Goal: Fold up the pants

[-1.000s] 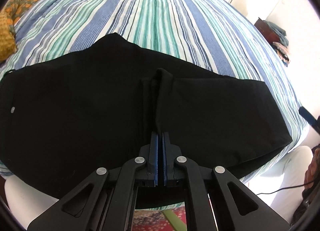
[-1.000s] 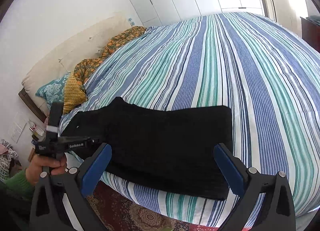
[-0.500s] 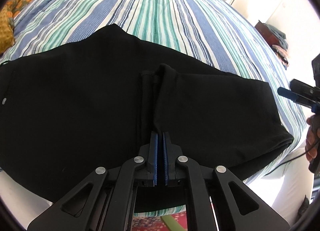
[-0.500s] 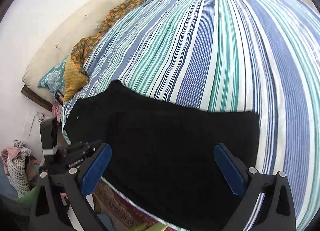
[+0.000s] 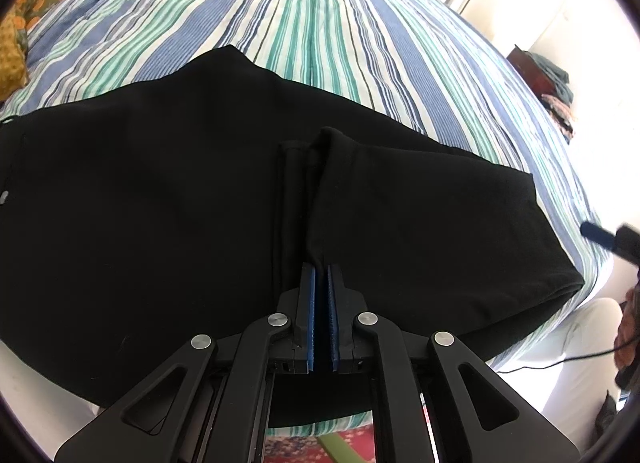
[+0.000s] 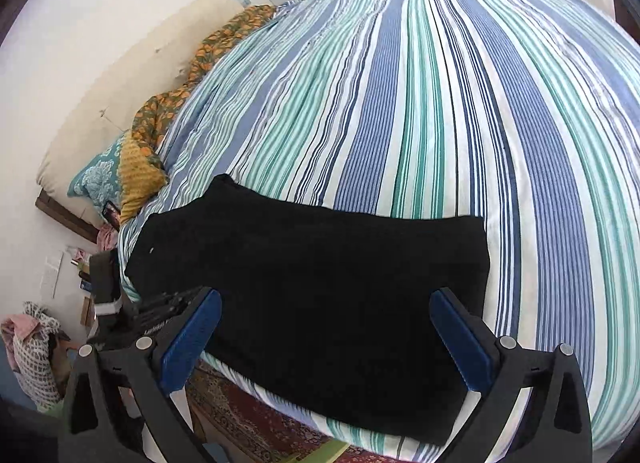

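One bed (image 6: 420,103) fills both views, covered by a spread striped in blue, teal and white, with one cream headboard (image 6: 120,103) along its far side. One pair of black pants (image 6: 320,283) lies flat across the near edge of the bed, folded to a broad rectangle, its lower edge hanging slightly past the mattress; one small pale button (image 6: 151,250) shows near its left end. Two patterned pillows, an orange-leaf one (image 6: 160,119) and a teal one (image 6: 96,179), sit by the headboard. The right gripper (image 6: 324,339) hovers over the pants with its blue pads spread wide, holding nothing. The left gripper (image 5: 321,287) has its pads pressed together, pinching a raised ridge of the pants. No lettering is legible.
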Tool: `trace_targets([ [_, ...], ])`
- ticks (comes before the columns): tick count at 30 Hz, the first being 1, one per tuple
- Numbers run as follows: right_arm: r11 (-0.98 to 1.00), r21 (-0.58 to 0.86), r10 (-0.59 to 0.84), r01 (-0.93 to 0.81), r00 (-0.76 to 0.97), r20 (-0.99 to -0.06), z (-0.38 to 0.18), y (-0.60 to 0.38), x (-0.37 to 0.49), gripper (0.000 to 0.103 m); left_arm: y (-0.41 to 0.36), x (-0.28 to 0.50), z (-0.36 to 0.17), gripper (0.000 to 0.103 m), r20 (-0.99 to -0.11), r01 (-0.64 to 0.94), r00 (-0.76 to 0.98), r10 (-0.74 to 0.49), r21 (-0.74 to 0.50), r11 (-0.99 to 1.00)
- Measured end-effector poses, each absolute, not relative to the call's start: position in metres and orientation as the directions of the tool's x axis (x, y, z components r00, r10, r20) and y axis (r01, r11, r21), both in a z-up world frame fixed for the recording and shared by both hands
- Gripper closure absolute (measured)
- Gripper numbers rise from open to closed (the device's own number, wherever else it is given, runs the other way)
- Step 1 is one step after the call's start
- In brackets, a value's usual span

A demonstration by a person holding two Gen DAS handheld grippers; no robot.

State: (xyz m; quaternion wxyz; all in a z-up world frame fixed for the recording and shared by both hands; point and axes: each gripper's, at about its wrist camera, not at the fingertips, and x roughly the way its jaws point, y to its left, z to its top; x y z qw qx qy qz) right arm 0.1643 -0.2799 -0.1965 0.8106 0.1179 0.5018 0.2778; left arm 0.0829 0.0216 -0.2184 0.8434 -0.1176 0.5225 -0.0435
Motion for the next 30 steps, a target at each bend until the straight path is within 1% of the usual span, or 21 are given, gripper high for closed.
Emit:
trace_targets([
  [2,0.835,0.443,0.542,-0.327,0.339,-0.769,-0.207,-0.281,0.145,0.000,0.021,0.083,-0.219,0.097,-0.872,-0.049,0.450,-0.194,-0.241,0.969],
  [4,0.852,0.450,0.515,-0.267,0.277,-0.811,-0.240,-0.285,0.135,0.000,0.019,0.083,-0.220,0.097,-0.873,-0.045,0.447,-0.197,-0.242,0.969],
  [5,0.856,0.461,0.513,-0.233,0.274,-0.814,-0.252,-0.288,0.131,0.000,0.019,0.083,-0.220,0.097,-0.873,-0.044,0.448,-0.192,-0.236,0.971],
  [6,0.851,0.470,0.524,-0.235,0.318,-0.790,-0.257,-0.291,0.125,0.000,0.017,0.084,-0.220,0.097,-0.875,-0.041,0.447,-0.188,-0.229,0.972],
  [7,0.851,0.464,0.525,-0.247,0.360,-0.771,-0.256,-0.291,0.121,0.000,0.017,0.084,-0.220,0.096,-0.875,-0.040,0.447,-0.186,-0.227,0.973],
  [8,0.855,0.455,0.518,-0.248,0.370,-0.772,-0.257,-0.290,0.118,0.000,0.017,0.084,-0.220,0.096,-0.875,-0.040,0.447,-0.186,-0.227,0.973],
  [11,0.868,0.422,0.494,-0.261,0.377,-0.784,-0.254,-0.285,0.118,0.000,0.019,0.085,-0.222,0.096,-0.871,-0.048,0.450,-0.198,-0.245,0.968],
  [15,0.868,0.409,0.493,-0.281,0.400,-0.772,-0.255,-0.287,0.115,0.000,0.022,0.083,-0.225,0.095,-0.864,-0.049,0.457,-0.211,-0.261,0.964],
  [30,0.892,0.318,0.435,-0.322,0.418,-0.797,-0.258,-0.277,0.112,0.000,0.024,0.080,-0.227,0.095,-0.860,-0.042,0.462,-0.216,-0.264,0.964],
])
